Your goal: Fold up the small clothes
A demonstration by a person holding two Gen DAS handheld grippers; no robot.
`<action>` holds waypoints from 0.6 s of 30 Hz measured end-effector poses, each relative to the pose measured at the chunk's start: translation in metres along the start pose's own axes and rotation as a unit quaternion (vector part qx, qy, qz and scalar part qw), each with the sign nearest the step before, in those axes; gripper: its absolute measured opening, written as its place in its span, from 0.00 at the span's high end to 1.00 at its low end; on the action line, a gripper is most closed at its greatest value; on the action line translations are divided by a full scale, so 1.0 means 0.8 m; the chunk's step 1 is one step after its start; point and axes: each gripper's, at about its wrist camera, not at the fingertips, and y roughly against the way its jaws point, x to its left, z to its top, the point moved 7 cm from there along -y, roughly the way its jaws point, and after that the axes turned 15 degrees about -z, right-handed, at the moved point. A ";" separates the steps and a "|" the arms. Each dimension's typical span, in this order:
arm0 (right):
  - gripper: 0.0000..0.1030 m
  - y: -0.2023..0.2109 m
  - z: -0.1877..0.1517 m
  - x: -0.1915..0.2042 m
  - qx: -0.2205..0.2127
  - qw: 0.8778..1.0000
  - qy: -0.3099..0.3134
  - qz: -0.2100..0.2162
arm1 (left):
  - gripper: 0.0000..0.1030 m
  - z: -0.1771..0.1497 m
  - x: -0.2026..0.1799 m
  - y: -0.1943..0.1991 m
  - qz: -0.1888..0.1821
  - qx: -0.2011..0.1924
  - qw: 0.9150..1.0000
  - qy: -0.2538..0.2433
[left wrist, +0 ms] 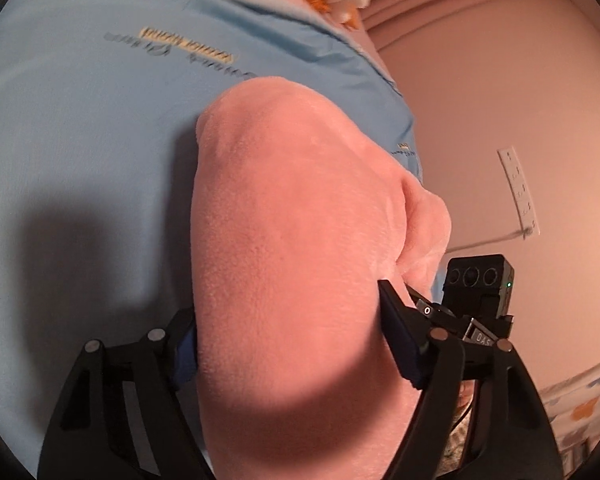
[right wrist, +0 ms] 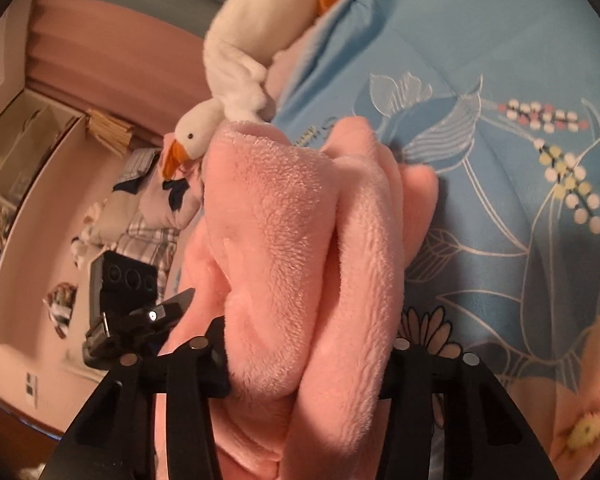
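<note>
Filling the middle of both views: pink fleece (left wrist: 292, 248), a soft bunched garment, lying on or just above a blue quilt (left wrist: 80, 184).

Left view:
- Left gripper (left wrist: 288, 332) at bottom centre, jaws set wide on either side of a thick fleece bulge, blue pads touching the cloth; seemingly grasping the fleece, though how firmly cannot be told.
- Quilt plain blue across the left and upper frame, with a small yellow label (left wrist: 188, 43) near the top.
- Right gripper (left wrist: 472, 300) at lower right, just beside the fleece edge, camera body facing this way.
- Pale wall on the right with a white power strip (left wrist: 520, 192) and trailing cord.

Right view:
- Right gripper (right wrist: 304, 364) at bottom centre, jaws pressed against both sides of a folded fleece ridge; clamped on the fleece.
- Fleece rising in two plush folds from bottom centre to mid-frame.
- Quilt (right wrist: 500, 200) on the right, blue with white leaf outlines and flowers.
- White goose toy (right wrist: 236, 76) at upper centre, head and orange beak hanging just beside the top of the fleece.
- Left gripper (right wrist: 156, 312) at lower left, beside the fleece.
- Plaid bedding (right wrist: 148, 240) and shelves further left, blurred.
</note>
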 end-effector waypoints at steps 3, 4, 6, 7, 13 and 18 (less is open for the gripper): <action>0.55 0.016 0.002 0.001 -0.017 1.000 0.003 0.000 | 0.28 0.002 -0.018 -0.005 -0.004 0.001 1.000 -0.013; 0.55 0.028 0.005 0.000 -0.030 1.000 0.005 -0.001 | 0.27 0.002 -0.025 -0.011 -0.006 0.003 1.000 -0.018; 0.55 0.045 0.011 -0.002 -0.047 0.999 0.009 -0.005 | 0.27 0.003 -0.043 -0.023 -0.011 0.008 0.999 -0.033; 0.55 0.056 0.014 -0.005 -0.057 0.998 0.011 -0.008 | 0.27 0.004 -0.051 -0.030 -0.013 0.011 0.999 -0.039; 0.55 0.118 0.040 -0.046 -0.108 0.993 0.003 -0.037 | 0.27 0.012 -0.103 -0.099 -0.032 0.039 0.996 -0.074; 0.55 0.154 0.060 -0.100 -0.135 0.989 -0.020 -0.062 | 0.27 0.021 -0.121 -0.165 -0.043 0.060 0.993 -0.090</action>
